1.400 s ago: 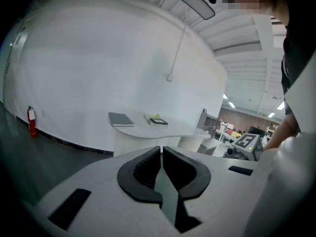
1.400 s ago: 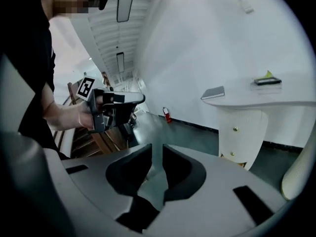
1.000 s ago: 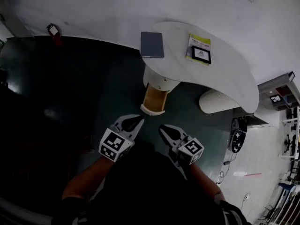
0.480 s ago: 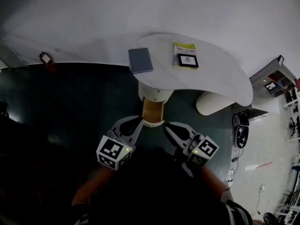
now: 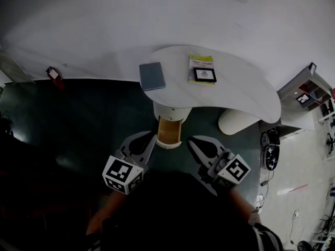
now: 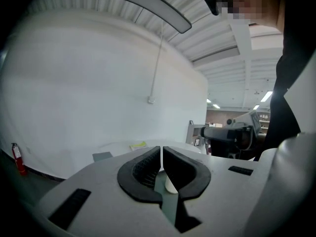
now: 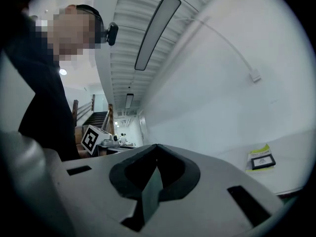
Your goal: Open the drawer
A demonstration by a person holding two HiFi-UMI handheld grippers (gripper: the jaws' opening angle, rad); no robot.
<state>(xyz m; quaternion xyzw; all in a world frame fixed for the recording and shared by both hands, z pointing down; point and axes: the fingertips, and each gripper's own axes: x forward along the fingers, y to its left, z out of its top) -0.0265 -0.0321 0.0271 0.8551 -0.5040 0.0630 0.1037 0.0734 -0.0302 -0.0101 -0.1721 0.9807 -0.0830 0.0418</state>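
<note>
A wooden drawer (image 5: 169,131) stands pulled out of the white pedestal under the curved white table (image 5: 246,88), its white front (image 5: 168,145) facing me. My left gripper (image 5: 152,137) hovers just left of the drawer front, shut and empty, apart from it. My right gripper (image 5: 190,140) hovers just right of it, its jaws closing to shut with nothing between them. In the left gripper view the left gripper's (image 6: 162,151) black pads meet. In the right gripper view the right gripper (image 7: 157,148) points level toward the wall.
A grey notebook (image 5: 152,76) and a green book (image 5: 202,67) carrying a black framed card lie on the tabletop. A white ribbed bin (image 5: 238,120) sits under the table's right end. A red extinguisher (image 5: 52,75) stands at the wall, and shelving (image 5: 309,95) at the right.
Both grippers have come up and back toward me and spread a little apart. The right jaws have closed. The table has shifted in the head view.
</note>
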